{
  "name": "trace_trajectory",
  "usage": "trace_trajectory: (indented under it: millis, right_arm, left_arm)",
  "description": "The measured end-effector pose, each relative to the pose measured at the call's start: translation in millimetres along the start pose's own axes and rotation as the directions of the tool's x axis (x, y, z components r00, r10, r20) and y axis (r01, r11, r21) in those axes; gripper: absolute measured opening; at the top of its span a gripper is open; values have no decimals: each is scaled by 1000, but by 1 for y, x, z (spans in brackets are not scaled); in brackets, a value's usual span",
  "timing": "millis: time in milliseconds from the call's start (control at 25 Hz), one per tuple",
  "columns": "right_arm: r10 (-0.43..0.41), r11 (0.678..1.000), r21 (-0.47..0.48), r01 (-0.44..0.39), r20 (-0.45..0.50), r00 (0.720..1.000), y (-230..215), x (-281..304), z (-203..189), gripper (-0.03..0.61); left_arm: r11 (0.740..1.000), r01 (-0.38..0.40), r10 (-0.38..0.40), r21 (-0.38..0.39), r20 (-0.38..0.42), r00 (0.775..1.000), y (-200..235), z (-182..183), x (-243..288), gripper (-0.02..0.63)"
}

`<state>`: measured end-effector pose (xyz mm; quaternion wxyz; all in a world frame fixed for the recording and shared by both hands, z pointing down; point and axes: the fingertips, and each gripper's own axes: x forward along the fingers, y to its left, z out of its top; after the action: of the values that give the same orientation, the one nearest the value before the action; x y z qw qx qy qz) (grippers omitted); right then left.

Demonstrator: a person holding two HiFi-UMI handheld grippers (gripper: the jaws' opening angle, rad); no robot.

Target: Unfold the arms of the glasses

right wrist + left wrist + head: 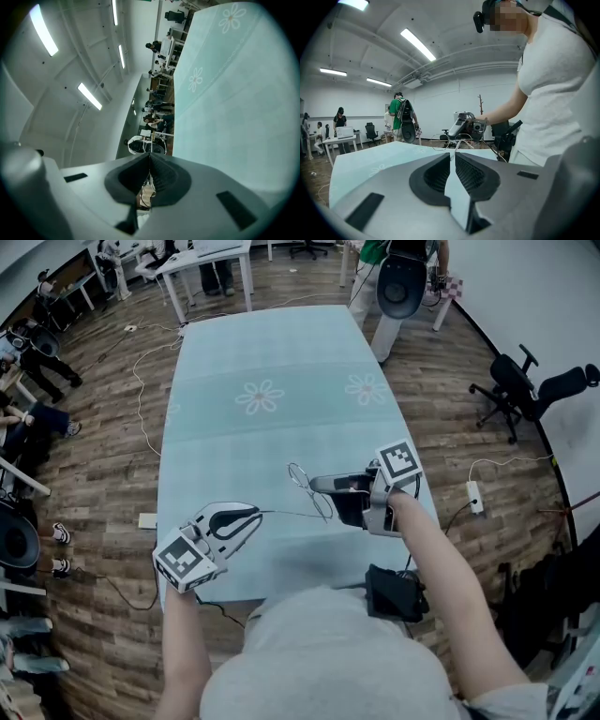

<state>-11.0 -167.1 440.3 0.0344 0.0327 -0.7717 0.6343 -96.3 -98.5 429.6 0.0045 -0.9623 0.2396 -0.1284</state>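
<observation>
Here, the teal-clothed table (281,352) runs away toward 12 o'clock. The right gripper (316,486) reaches in from 3 o'clock, its jaws clamped on the glasses (322,504). The left gripper (254,515), at 8 o'clock, pinches the tip of one thin arm. The glasses are held above the table's near end.
</observation>
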Motion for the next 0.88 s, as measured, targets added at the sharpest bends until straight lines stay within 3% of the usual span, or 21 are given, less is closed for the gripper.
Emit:
trace_trajectory:
  millis: [480, 880]
  right_arm:
    - [-75, 997, 33, 70, 222, 972, -18, -21, 19, 11]
    - [-131, 991, 65, 115, 383, 914, -21, -35, 29, 11]
  left_arm:
    - [999, 35, -35, -8, 4, 999, 1, 0, 4, 40]
    - [999, 41, -41, -28, -5, 999, -5, -4, 4, 40]
